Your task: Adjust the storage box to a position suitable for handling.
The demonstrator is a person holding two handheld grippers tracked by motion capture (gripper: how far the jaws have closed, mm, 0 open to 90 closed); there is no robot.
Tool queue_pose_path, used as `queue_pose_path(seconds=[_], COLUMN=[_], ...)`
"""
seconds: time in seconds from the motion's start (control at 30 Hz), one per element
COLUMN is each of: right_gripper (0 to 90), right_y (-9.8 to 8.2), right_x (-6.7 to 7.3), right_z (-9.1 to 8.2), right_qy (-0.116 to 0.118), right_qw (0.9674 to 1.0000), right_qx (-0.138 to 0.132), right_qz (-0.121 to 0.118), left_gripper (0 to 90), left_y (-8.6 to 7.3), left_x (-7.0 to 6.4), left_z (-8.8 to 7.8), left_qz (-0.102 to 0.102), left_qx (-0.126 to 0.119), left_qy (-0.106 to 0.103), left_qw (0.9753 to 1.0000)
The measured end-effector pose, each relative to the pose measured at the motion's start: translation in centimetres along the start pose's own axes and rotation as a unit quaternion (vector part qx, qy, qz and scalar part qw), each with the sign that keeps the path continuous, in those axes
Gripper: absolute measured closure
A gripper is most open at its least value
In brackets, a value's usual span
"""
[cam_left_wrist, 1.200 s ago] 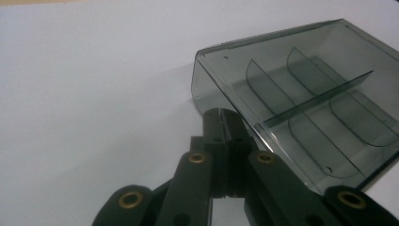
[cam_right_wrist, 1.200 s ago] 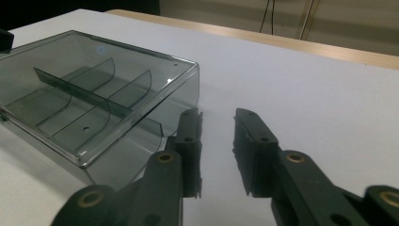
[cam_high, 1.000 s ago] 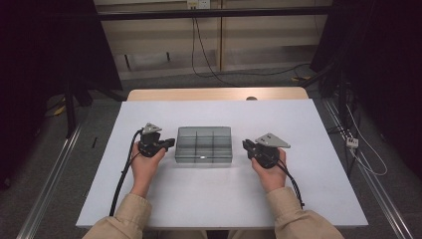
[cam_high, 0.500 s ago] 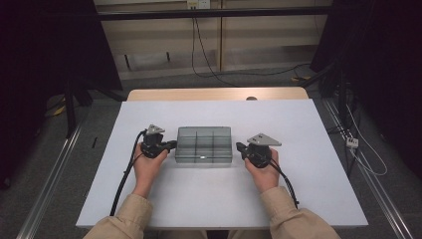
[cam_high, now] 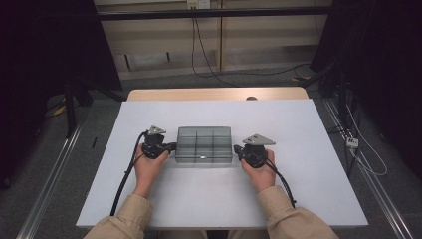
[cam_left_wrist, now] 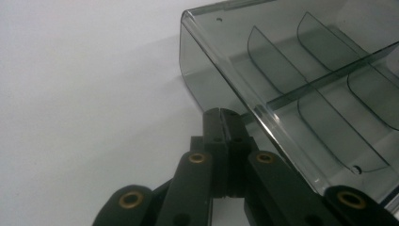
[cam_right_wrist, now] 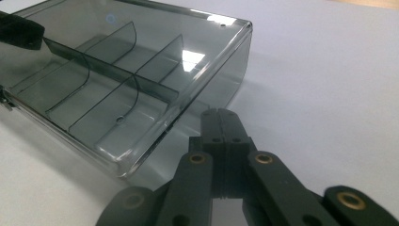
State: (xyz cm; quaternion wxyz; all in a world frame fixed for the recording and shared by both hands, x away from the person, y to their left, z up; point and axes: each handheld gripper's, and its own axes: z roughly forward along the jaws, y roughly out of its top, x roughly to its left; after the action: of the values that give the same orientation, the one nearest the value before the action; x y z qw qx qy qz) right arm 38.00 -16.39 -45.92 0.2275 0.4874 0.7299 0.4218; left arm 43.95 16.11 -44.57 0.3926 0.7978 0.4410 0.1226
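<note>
A smoky clear plastic organizer box (cam_high: pixel 204 145) with inner dividers lies shut in the middle of the white table (cam_high: pixel 308 129). My left gripper (cam_high: pixel 172 146) is at the box's left end, jaws shut, tips against or right at the box wall (cam_left_wrist: pixel 202 89). At the box's right end is my right gripper (cam_high: pixel 236 149), also shut, tips touching or just short of the wall (cam_right_wrist: pixel 235 80). In the left gripper view the closed tips (cam_left_wrist: pixel 224 114) meet near the box's lower edge. In the right gripper view the closed tips (cam_right_wrist: pixel 221 115) sit by the rounded corner. Nothing is between either pair of jaws.
Black cables trail from both grippers toward the table's near edge (cam_high: pixel 124 179). A wooden strip (cam_high: pixel 214 94) runs along the far side of the table. Metal rails (cam_high: pixel 50 179) flank the table on the floor, and wires (cam_high: pixel 368 154) lie at the right.
My right gripper has slid left toward the box's right end. The left gripper and the box have stayed put.
</note>
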Motion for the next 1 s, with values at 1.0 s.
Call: queue_pose_path(seconds=[1.0], right_gripper=[90.0], right_y=[-0.2], right_x=[0.1], right_z=[-0.2], right_qy=[-0.026], right_qw=[0.9994], right_qx=[0.022], right_qz=[0.007], left_gripper=[90.0], left_y=[-1.0], left_x=[-2.4], left_z=[-0.8], left_qz=[-0.005], left_qx=[-0.004], left_qy=[-0.006], left_qw=[1.0000])
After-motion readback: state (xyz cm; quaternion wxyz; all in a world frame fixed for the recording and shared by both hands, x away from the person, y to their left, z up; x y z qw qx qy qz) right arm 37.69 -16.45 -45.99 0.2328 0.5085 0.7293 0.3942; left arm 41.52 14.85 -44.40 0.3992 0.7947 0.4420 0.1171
